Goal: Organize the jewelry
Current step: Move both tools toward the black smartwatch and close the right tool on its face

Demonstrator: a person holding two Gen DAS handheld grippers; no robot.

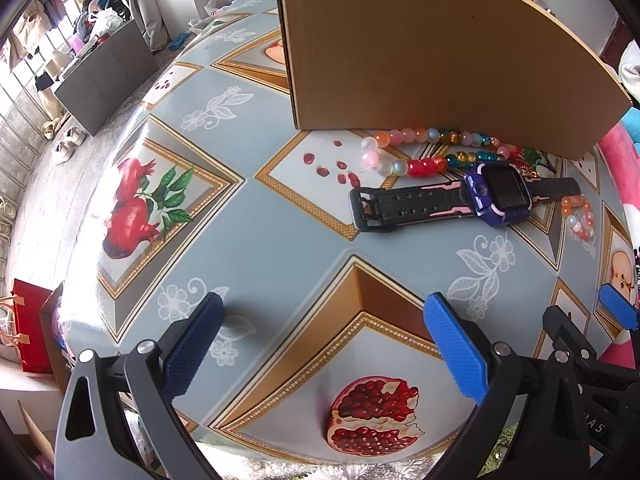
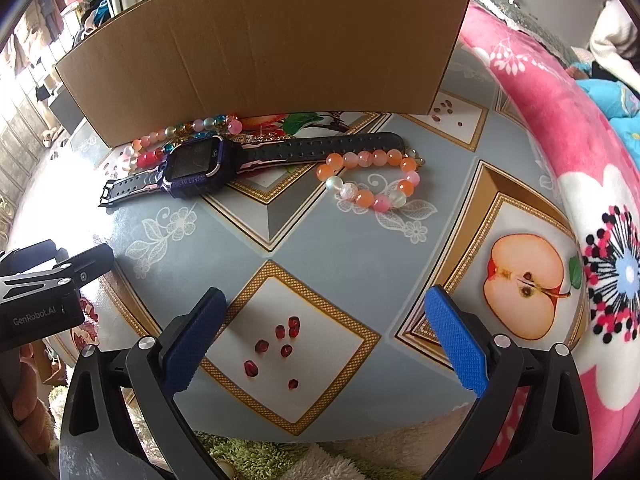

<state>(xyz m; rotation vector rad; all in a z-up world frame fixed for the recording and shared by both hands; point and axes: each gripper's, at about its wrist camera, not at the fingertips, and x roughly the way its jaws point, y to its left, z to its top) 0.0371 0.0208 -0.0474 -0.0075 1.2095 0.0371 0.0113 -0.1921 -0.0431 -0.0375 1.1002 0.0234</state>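
A purple smartwatch with a black strap lies flat on the table in front of a cardboard box. Behind it, against the box, runs a multicoloured bead string. To the watch's right sits an orange and pink bead bracelet, with a gold chain partly hidden under the strap. My left gripper hovers open over the near table edge. My right gripper is open too, well short of the jewelry. Both hold nothing.
The table wears a blue fruit-print cloth. A pink floral blanket lies along its right side. The right gripper's blue fingertip shows beside my left one. On the floor at the left stand a red bag, shoes and a grey cabinet.
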